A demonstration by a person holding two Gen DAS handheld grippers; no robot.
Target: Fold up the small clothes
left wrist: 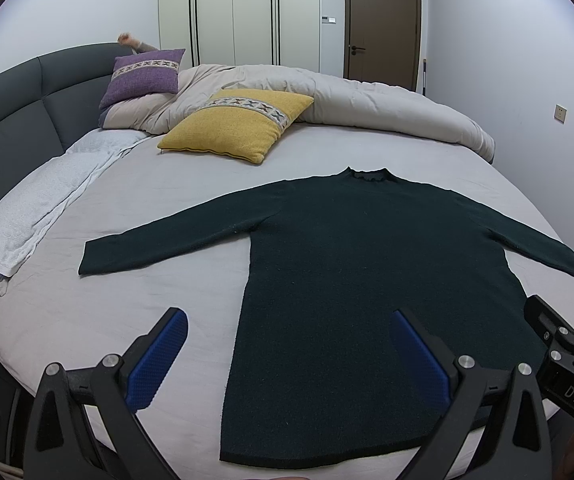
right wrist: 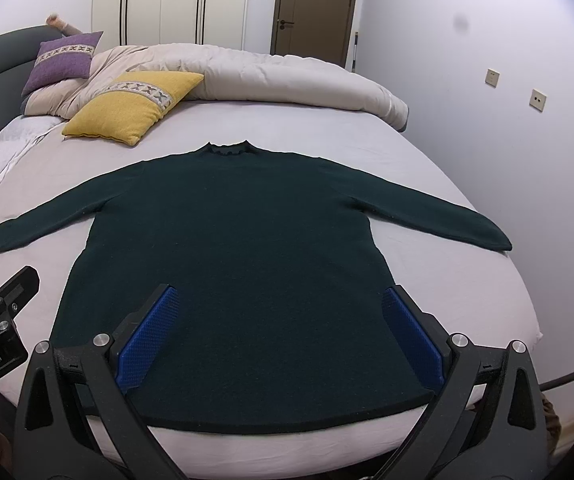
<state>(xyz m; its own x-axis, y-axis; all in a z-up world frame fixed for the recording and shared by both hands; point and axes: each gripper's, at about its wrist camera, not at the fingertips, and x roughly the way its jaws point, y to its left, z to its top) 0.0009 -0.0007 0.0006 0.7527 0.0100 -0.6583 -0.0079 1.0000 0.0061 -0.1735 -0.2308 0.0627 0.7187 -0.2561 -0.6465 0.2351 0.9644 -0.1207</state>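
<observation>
On the smooth grey bedsheet (left wrist: 135, 208), a dark-green knit sweater (right wrist: 231, 240) lies flat; both grippers' ribbed blue jaws spread.

Bare sheet (left wrist: 159, 300) is being left free around the spread sweater (right wrist: 239, 248); the far side is being blocked by a yellow cushion (left wrist: 239, 124) and bunched duvet (left wrist: 367, 108).

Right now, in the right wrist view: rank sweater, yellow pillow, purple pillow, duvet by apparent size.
1. sweater, nearest the camera, so inflated
2. duvet, bunched along the far side
3. yellow pillow
4. purple pillow, farther back and partly hidden, so possibly the yellow one's true size
</observation>
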